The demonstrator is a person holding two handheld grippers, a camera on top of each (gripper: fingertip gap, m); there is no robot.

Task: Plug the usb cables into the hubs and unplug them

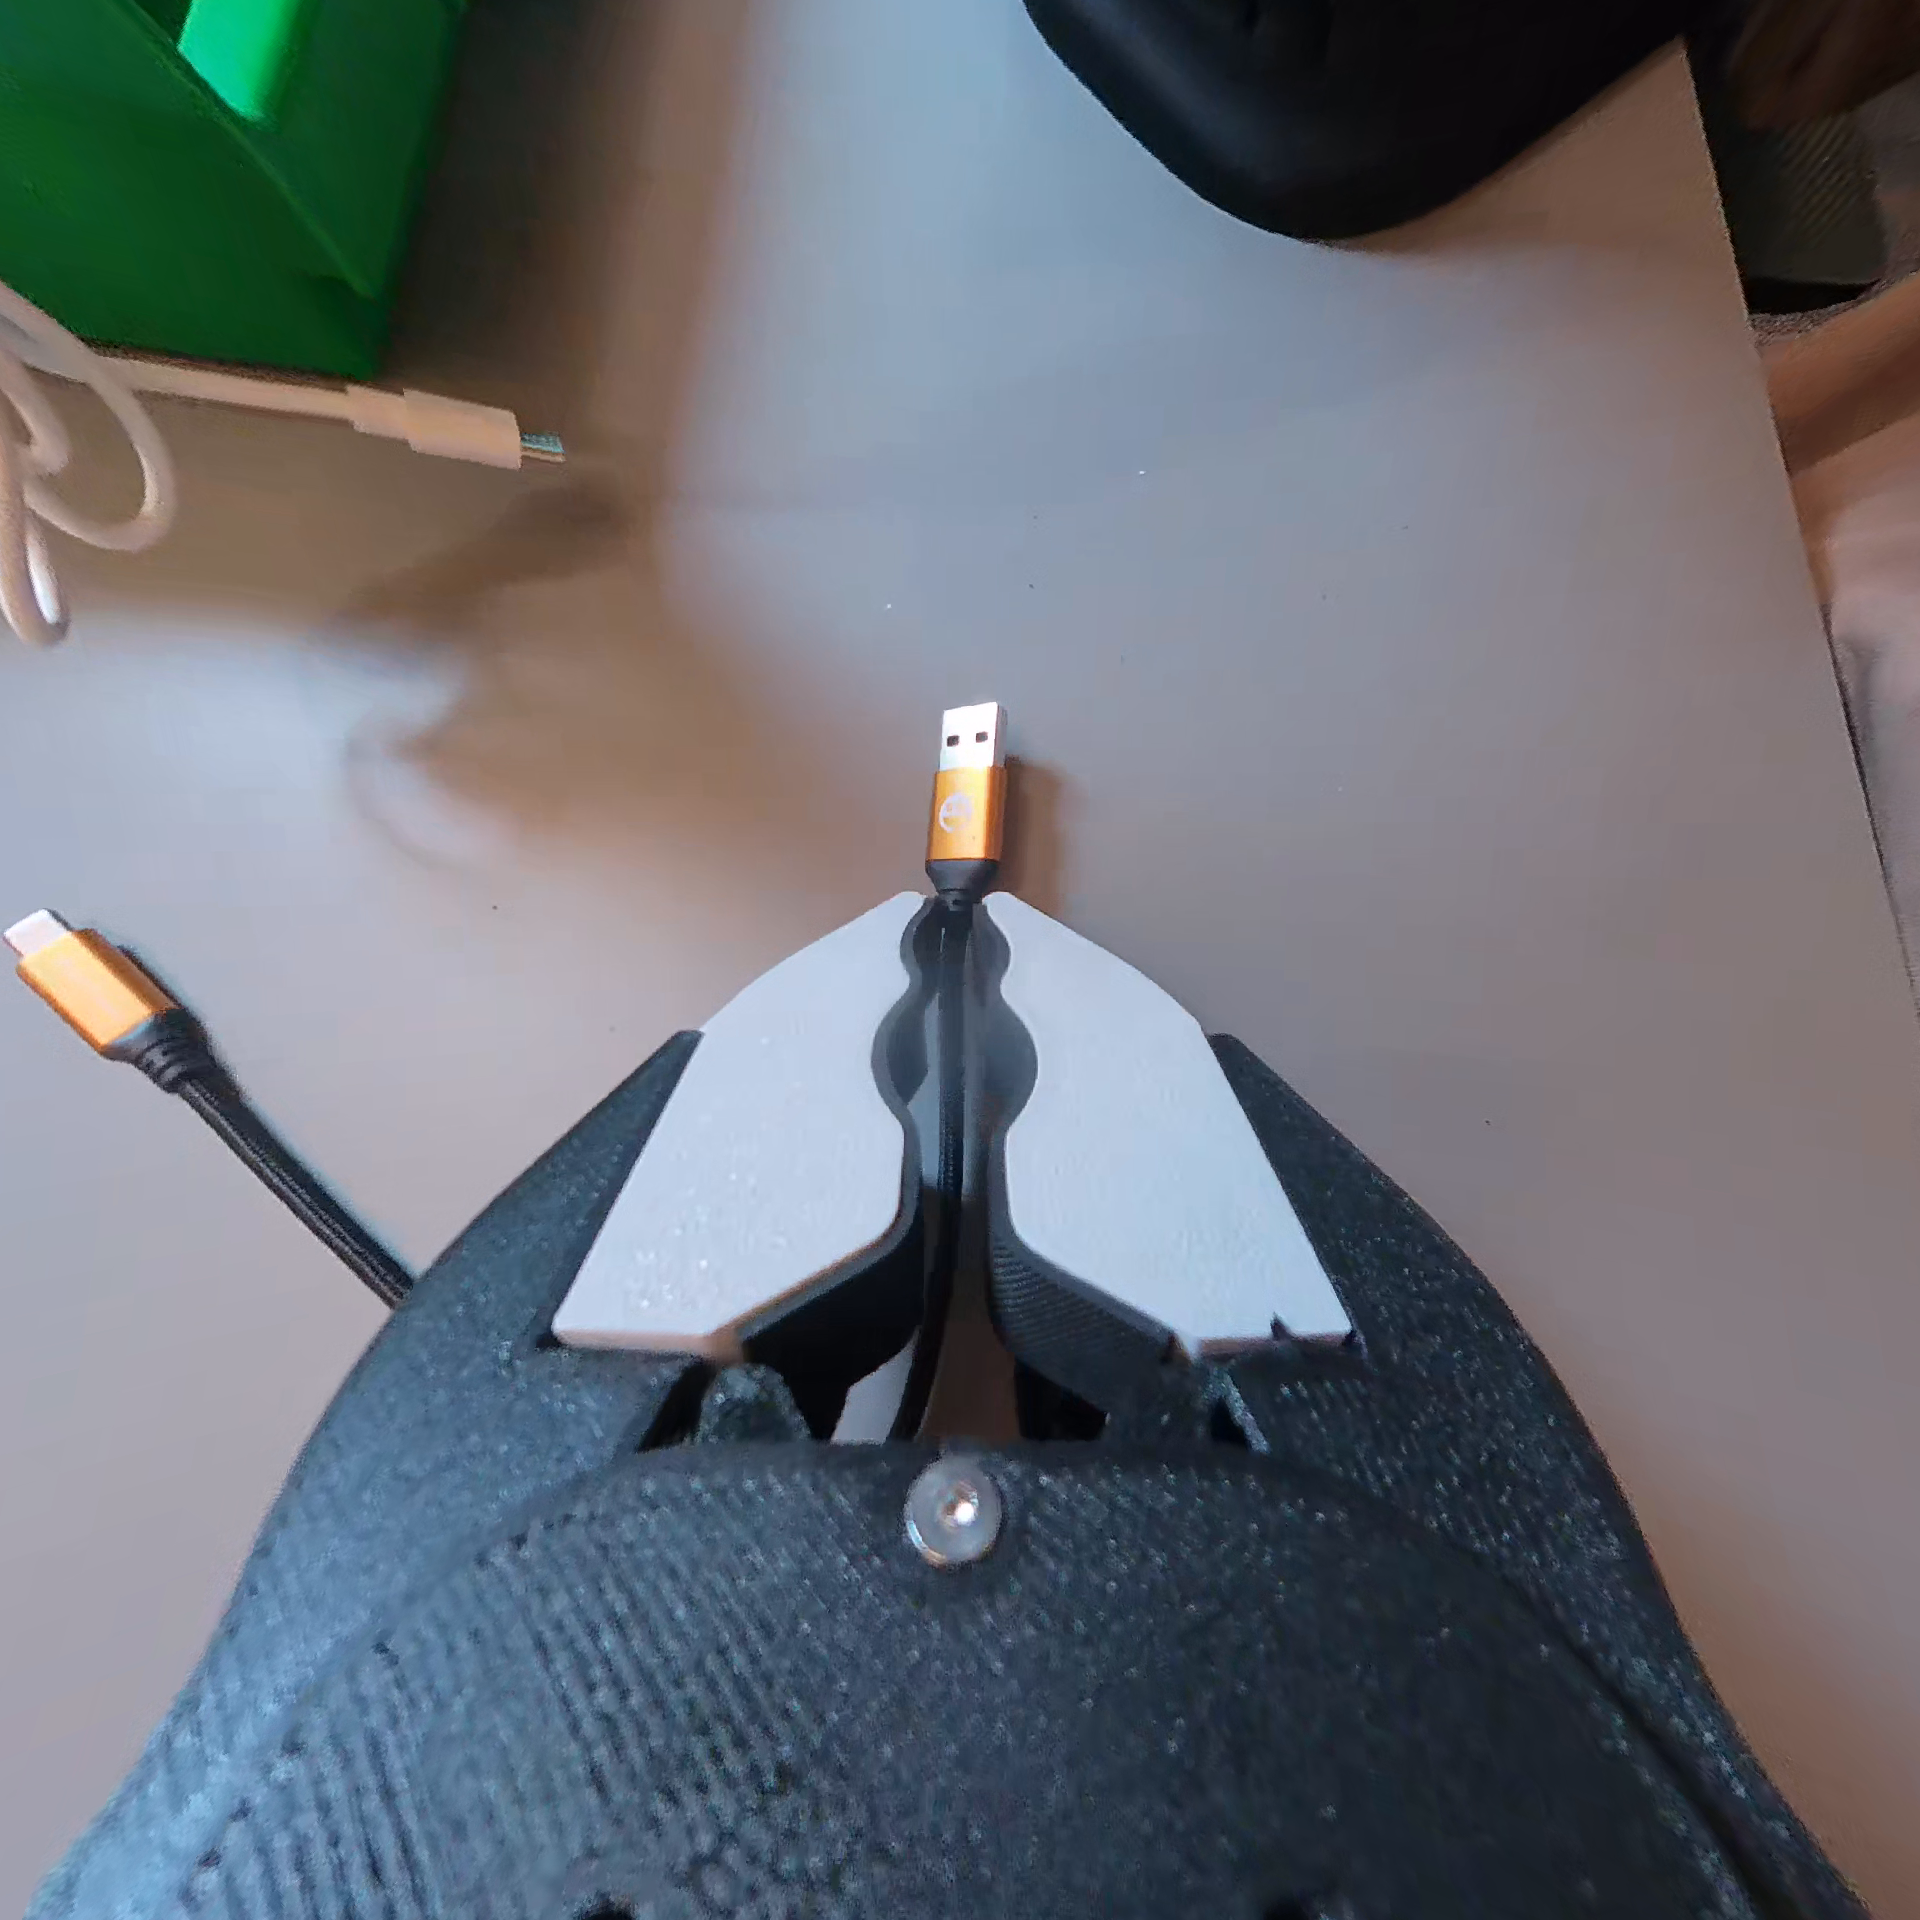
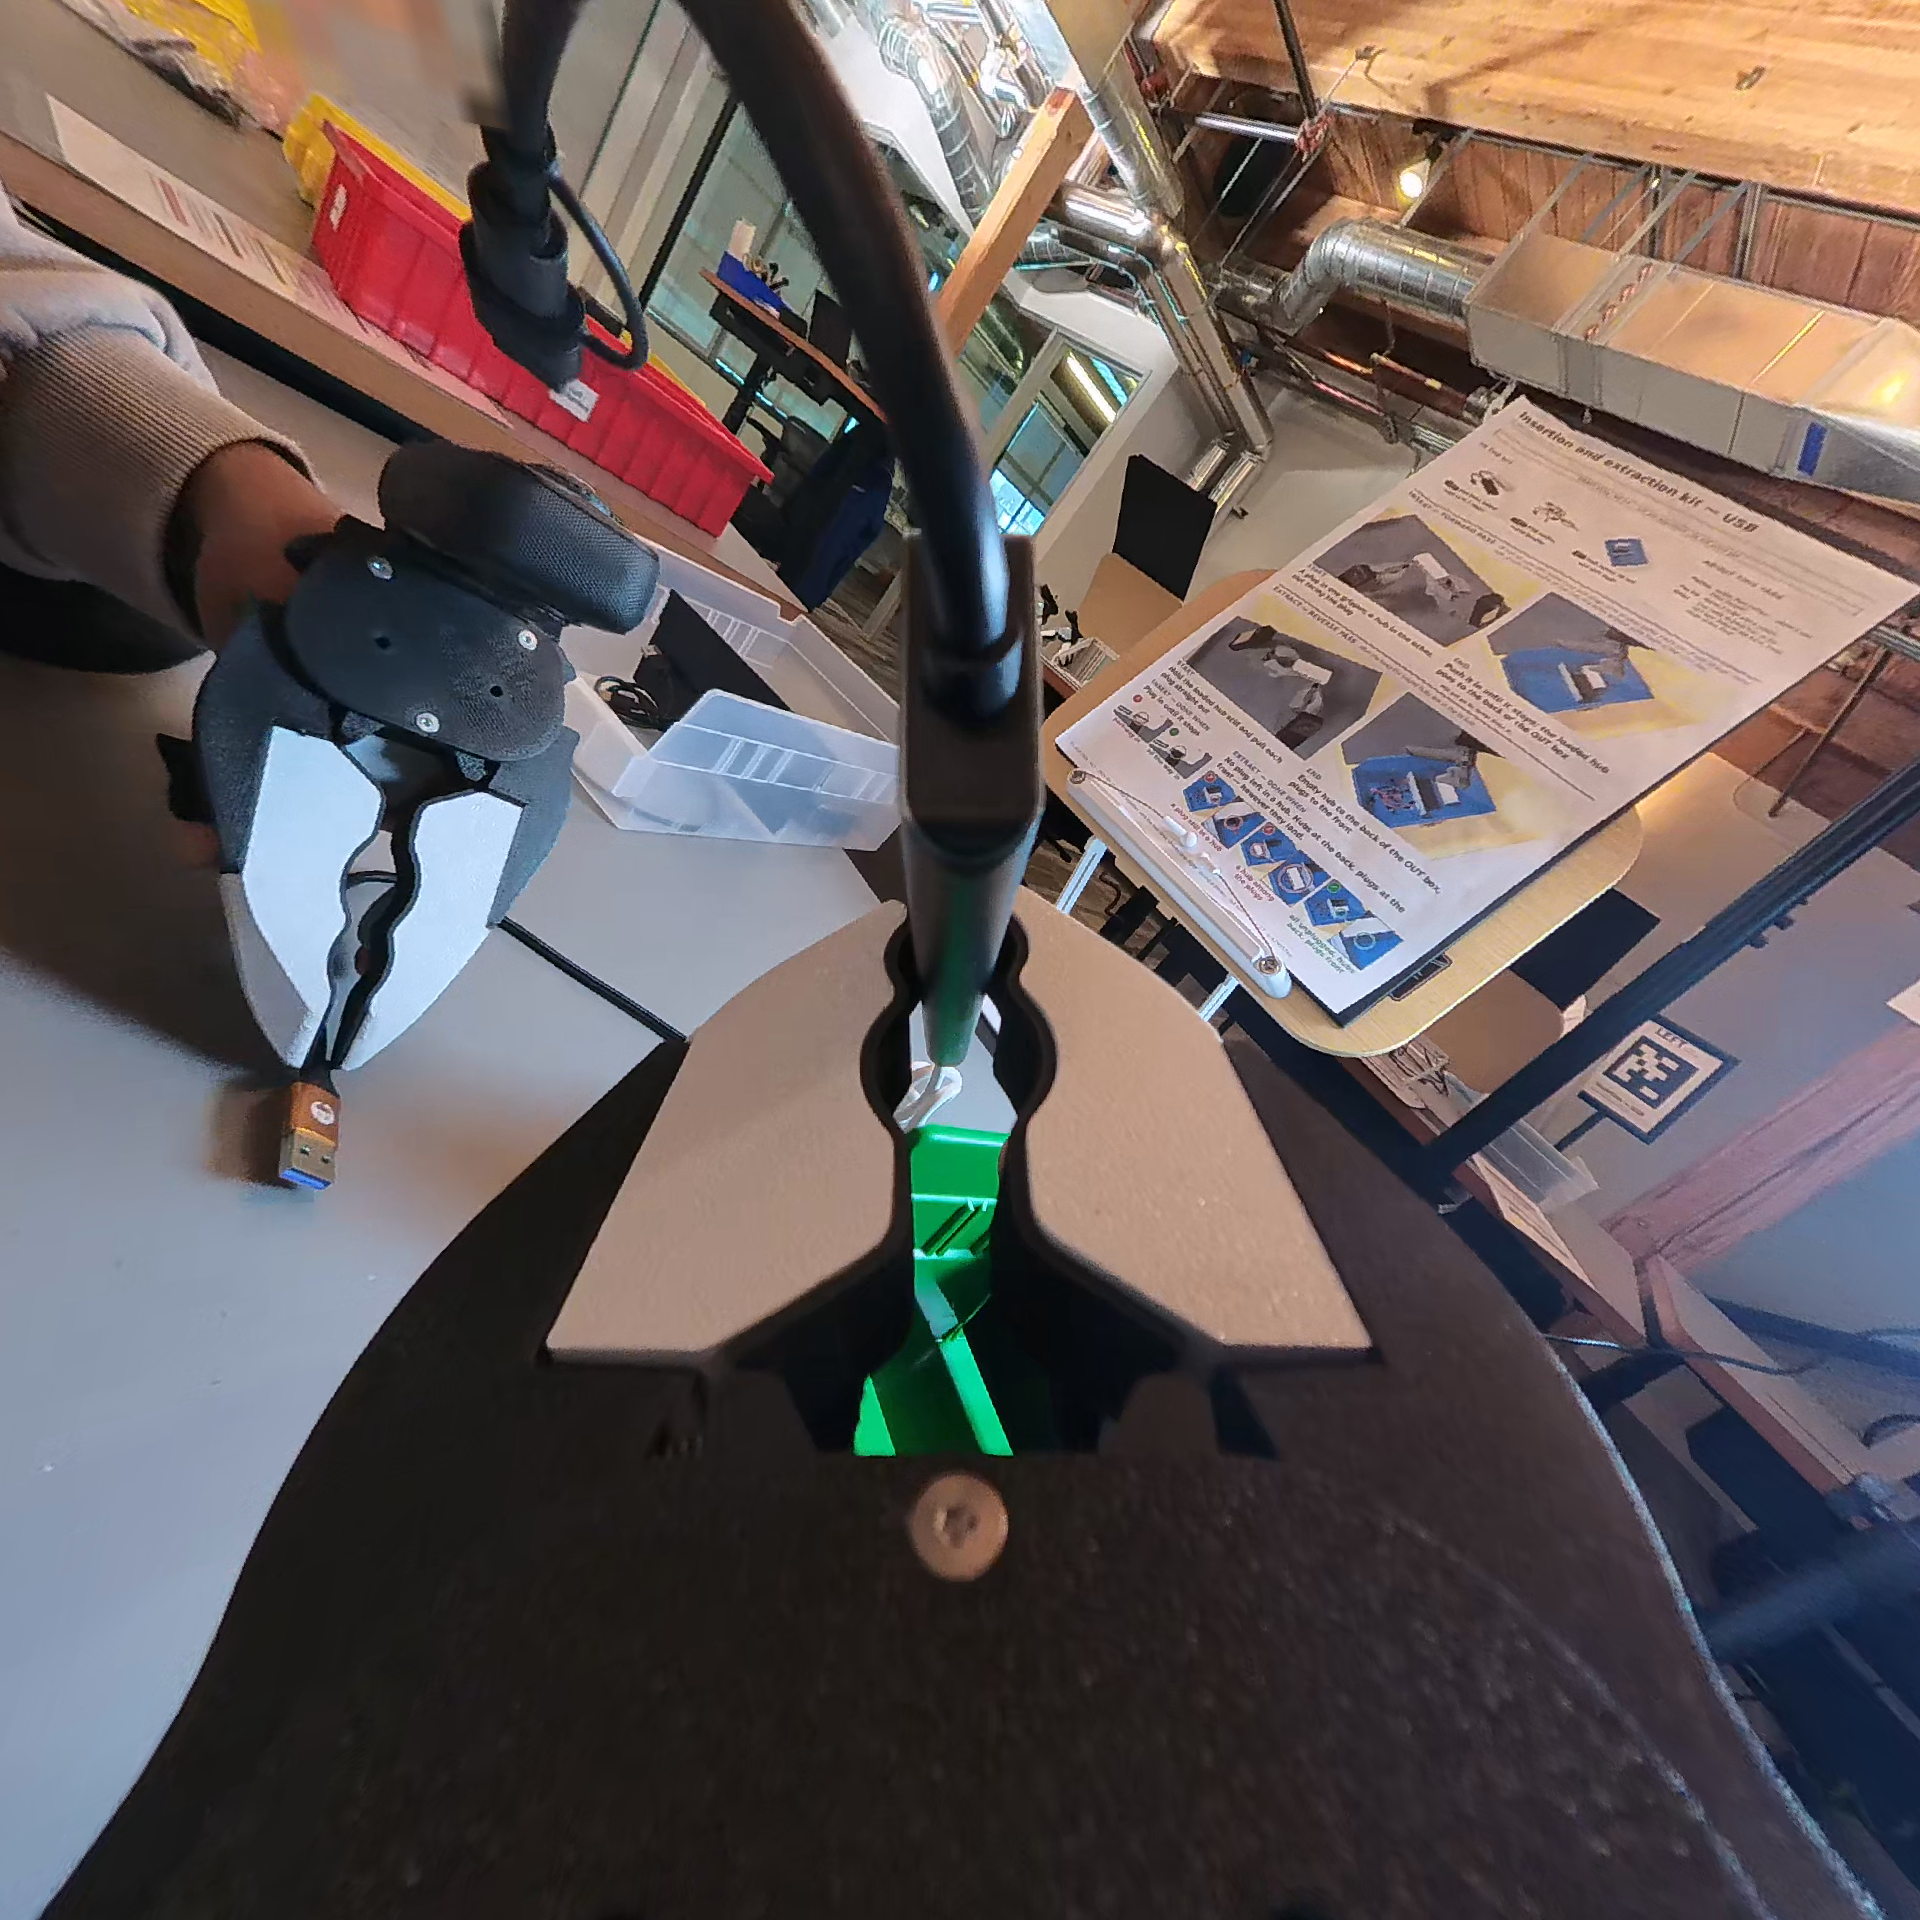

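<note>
The left gripper [image 1: 954,904] is pressed together on the black braided cable just behind the orange USB plug [image 1: 968,795], so the plug sticks out past the fingertips with its metal tongue free, low over the grey table [image 1: 1351,727]. In the right wrist view the same left gripper [image 2: 322,1060] shows with the plug [image 2: 310,1132] pointing down at the tabletop. That cable's other end, a second orange plug [image 1: 88,982], lies on the table to the left of the held plug; a white cable [image 1: 436,421] lies farther off to the left and beyond it, beside the green box [image 1: 187,177].

The right gripper [image 2: 958,961] pinches the black hub [image 2: 971,748] near its lower end, holding it upright above the green box [image 2: 951,1299] seen between the fingers. The hub's own thick black cable [image 2: 831,260] arches up and away from its top. Which face carries the ports I cannot tell.

By my reading this is the plugging step, before the meeting: plug and hub are each gripped but well apart. The next move calls for bringing the plug across to the hub, turning one or both so the tongue lines up squarely with a port, then pushing straight in while the right gripper braces the hub. Since the left grip sits on the cable and not the plug shell, the plug may bend aside under the push
</note>
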